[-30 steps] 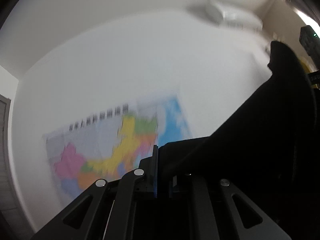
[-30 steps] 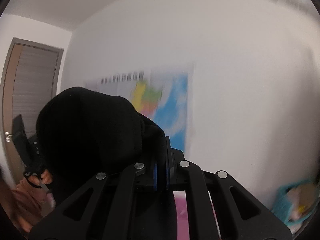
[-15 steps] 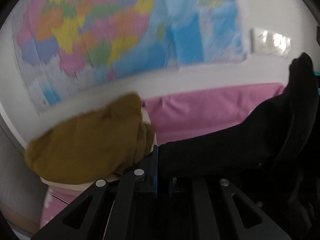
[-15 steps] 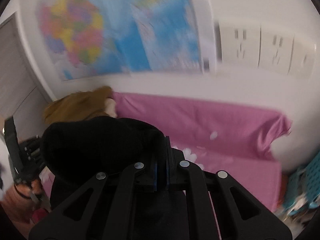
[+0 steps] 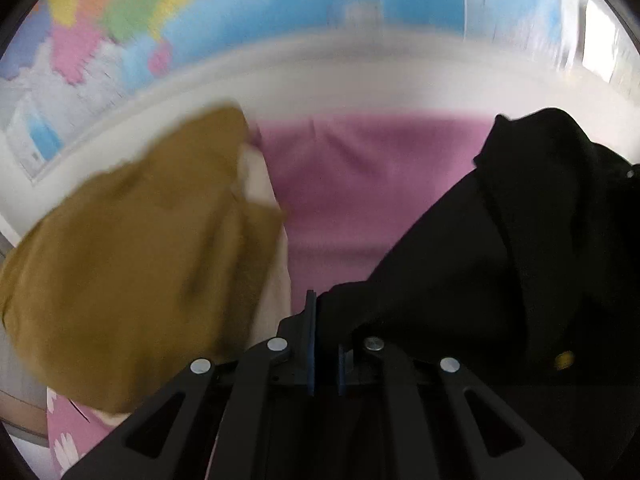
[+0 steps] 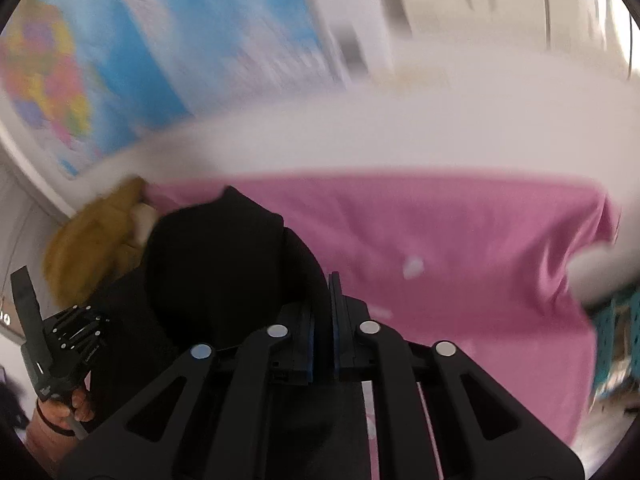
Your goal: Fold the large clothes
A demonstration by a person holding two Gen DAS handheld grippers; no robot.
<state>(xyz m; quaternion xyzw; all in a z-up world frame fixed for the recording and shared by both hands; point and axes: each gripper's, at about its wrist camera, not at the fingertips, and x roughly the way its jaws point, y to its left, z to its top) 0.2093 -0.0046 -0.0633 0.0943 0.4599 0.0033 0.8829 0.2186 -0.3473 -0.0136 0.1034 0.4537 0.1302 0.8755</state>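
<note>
A: Left fingers [image 5: 325, 320]?
B: Closed tight on an edge of the black garment [image 5: 500, 260]. Cloth running from the pinch out toward 2 o'clock in the left wrist view, gold button at 4 o'clock.

A: And the right fingers [image 6: 323, 304]?
B: Just been opening, only a narrow gap so far. Black garment [image 6: 216, 264] bunched over the left-hand finger, heaped toward 10 o'clock, a fold reaching into the gap. Pressed or loose, cannot tell.

A: Underneath?
B: Pink sheet [image 5: 360, 184], spread from centre to 3 o'clock in the right wrist view. Black garment partly draped down onto it.

A: Anything else nearby?
B: Mustard-brown garment [image 5: 132, 260] at 9 o'clock in the left wrist view, lying just beside the black one. Coloured map [image 5: 280, 8] on the wall at 12 o'clock, blurred. Teal basket [image 6: 616, 340] at 3 o'clock by the sheet's edge. Left hand [image 6: 60, 412] at 8 o'clock in the right wrist view, wrapped around its handle.
</note>
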